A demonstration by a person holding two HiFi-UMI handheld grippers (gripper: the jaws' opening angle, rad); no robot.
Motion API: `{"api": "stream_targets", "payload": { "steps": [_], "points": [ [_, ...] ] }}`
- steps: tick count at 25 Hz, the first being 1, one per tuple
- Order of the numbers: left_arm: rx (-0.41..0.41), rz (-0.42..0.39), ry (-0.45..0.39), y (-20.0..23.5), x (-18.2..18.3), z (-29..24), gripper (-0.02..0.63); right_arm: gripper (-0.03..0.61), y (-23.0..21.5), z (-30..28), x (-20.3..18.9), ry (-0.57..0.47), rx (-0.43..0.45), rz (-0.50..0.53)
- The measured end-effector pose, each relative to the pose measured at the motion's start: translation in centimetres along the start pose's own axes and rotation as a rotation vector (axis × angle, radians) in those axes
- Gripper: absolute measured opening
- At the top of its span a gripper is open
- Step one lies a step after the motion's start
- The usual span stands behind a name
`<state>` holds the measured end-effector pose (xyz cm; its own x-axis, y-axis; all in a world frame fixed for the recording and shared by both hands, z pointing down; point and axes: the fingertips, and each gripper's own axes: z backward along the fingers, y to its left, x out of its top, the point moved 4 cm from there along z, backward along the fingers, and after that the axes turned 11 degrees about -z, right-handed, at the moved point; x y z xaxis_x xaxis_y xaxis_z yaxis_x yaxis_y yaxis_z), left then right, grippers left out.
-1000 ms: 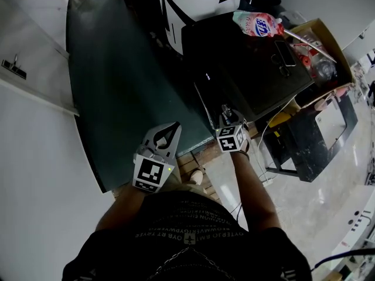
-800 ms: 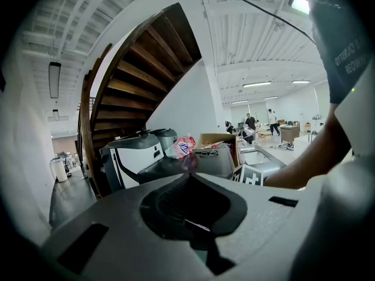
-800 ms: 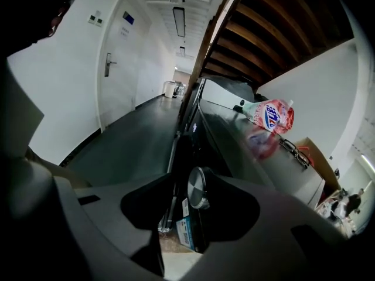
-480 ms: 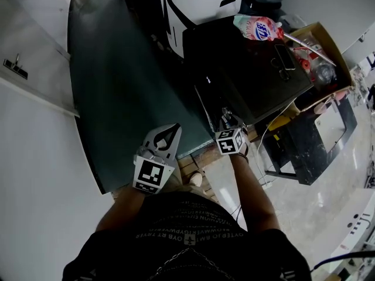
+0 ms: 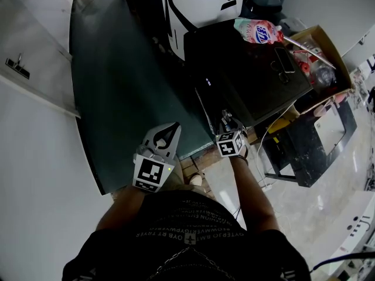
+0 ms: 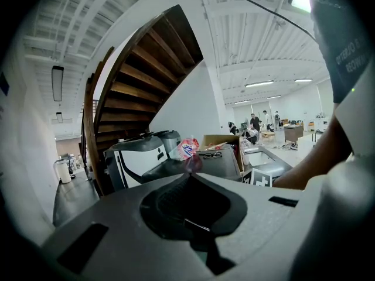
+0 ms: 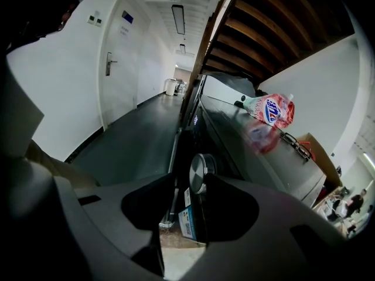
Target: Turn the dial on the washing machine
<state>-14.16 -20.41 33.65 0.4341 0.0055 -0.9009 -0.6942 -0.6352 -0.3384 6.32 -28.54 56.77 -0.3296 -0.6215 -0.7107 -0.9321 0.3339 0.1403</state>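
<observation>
The washing machine (image 5: 252, 69) is a dark box at centre right of the head view. Its round silver dial (image 7: 197, 169) sticks out of the front panel, seen edge-on in the right gripper view. My right gripper (image 7: 191, 175) stands open at the machine's near front corner (image 5: 225, 118). The dial shows in the gap just past its fingertips, close to the right one, and I cannot tell whether they touch. My left gripper (image 5: 169, 131) hangs to the left over the dark floor. Its jaws meet in a point (image 6: 188, 172) with nothing between them.
A pink detergent pouch (image 5: 258, 30) and a pair of glasses (image 5: 285, 60) lie on the machine's top. A cardboard box (image 5: 319, 51) of odds and ends stands to its right, and a white-fronted appliance (image 5: 199, 4) behind it. A white wall with a door handle (image 5: 14, 63) is at left.
The head view has shifted slightly. Both grippers stay almost where they were, the right one still at the machine's front corner.
</observation>
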Motion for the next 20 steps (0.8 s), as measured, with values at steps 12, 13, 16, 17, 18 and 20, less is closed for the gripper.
{"api": "stream_targets", "payload": {
  "steps": [12,13,16,17,18,20],
  "points": [
    [0.012,0.005,-0.022,0.3,0.3,0.4,0.002,0.158,0.0,-0.4,-1.5,0.051,0.015,-0.021],
    [0.013,0.005,-0.024,0.3,0.3,0.5,0.002,0.16,0.0,-0.4,-1.7,0.053,0.015,-0.024],
    [0.018,0.008,-0.025,0.5,-0.1,0.8,0.002,0.166,0.1,-0.2,-1.7,0.047,0.017,-0.042],
    [0.02,0.012,-0.024,0.5,-0.2,0.9,0.002,0.169,0.2,0.0,-1.7,0.047,0.021,-0.05],
    [0.021,0.016,-0.023,0.6,-0.4,1.0,0.002,0.17,0.2,0.3,-1.7,0.042,0.027,-0.06],
    [0.024,0.023,-0.02,0.9,-0.5,1.2,0.002,0.169,0.3,1.7,-1.2,0.005,0.05,-0.081]
  ]
}}
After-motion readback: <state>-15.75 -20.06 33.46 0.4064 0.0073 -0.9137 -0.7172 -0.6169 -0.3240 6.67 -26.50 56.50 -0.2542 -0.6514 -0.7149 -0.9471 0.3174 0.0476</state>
